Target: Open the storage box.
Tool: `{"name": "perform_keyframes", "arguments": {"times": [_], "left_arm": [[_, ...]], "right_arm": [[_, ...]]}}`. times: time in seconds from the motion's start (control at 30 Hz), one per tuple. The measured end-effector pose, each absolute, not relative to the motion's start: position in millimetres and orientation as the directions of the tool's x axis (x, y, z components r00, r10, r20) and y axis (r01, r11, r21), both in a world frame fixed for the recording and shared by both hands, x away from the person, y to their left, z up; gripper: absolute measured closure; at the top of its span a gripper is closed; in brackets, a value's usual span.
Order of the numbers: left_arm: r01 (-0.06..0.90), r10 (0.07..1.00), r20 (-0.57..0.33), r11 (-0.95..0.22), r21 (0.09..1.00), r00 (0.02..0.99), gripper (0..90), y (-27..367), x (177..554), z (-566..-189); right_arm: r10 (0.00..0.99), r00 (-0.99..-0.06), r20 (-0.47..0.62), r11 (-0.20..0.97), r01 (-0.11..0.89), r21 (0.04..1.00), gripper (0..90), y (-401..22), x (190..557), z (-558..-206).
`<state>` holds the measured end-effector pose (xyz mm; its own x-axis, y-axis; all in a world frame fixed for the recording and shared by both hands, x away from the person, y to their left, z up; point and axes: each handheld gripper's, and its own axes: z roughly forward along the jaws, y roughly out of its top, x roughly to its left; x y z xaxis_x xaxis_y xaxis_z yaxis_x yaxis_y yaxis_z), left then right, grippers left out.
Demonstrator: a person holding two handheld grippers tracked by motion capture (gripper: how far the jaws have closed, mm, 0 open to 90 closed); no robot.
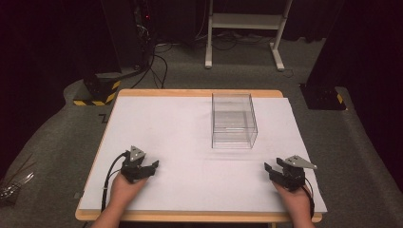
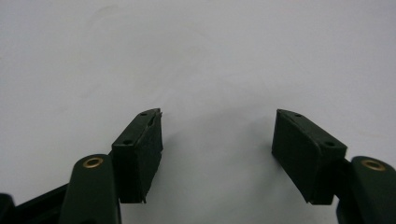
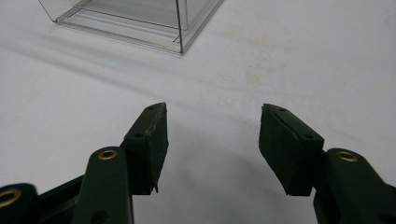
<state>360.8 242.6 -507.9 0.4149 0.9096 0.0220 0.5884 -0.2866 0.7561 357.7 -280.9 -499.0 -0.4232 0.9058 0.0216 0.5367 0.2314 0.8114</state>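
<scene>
A: What's there to work with?

B: One thing: a clear box [image 1: 234, 120], sitting on the white surface [image 1: 180, 137] at about one o'clock from the middle, nearer the far edge. Nothing shows inside it.

A: How do you think it will handle?

B: Light, I'd judge. The walls are thin, see-through and hard, plastic by the look, with sharp straight edges and flat glossy faces. Stiff enough to keep its shape, but thin walls like that could flex or crack under a hard squeeze, and the gloss makes it slippery against the pads.

A: Where would you take hold?

B: On a wall near the top rim if the top is open, one jaw inside and one outside; I cannot tell from here whether it has a lid. Otherwise, push it flat from two opposite sides, one gripper each.

A: And the grippers?

B: The left gripper [image 1: 142, 169] rests at seven o'clock, jaws apart, nothing between them, bare white sheet beneath. The right gripper [image 1: 278, 172] sits at five o'clock, jaws spread wide and empty too; in its own view the box's near corner [image 3: 180, 44] lies ahead at eleven o'clock. Both are well apart from the box.

A: The surface itself?

B: Matte white sheet over a wooden board, smooth, faintly stained.
</scene>
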Motion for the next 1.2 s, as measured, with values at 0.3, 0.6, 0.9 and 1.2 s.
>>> {"name": "perform_keyframes", "arguments": {"times": [0.3, 0.6, 0.9, 1.2], "left_arm": [[0.588, 0.909, 0.024, -0.289, 0.755, 0.416, 33.6, 242.7, 360.8, -507.9], [0.588, 0.909, 0.023, -0.287, 0.756, 0.415, 33.6, 242.7, 360.9, -507.9], [0.588, 0.909, 0.025, -0.289, 0.756, 0.416, 33.6, 242.8, 361.0, -507.8], [0.589, 0.909, 0.022, -0.287, 0.756, 0.415, 33.6, 242.7, 361.0, -507.9]], "right_arm": [[0.906, -0.422, 0.025, 0.227, 0.537, 0.813, 42.5, -281.1, 357.3, -498.9], [0.905, -0.423, 0.033, 0.216, 0.527, 0.822, 43.6, -282.3, 355.9, -498.3], [0.903, -0.428, 0.036, 0.204, 0.500, 0.842, 44.8, -284.1, 352.9, -496.6], [0.896, -0.444, 0.008, 0.227, 0.472, 0.852, 45.1, -279.2, 348.8, -492.5]]}}
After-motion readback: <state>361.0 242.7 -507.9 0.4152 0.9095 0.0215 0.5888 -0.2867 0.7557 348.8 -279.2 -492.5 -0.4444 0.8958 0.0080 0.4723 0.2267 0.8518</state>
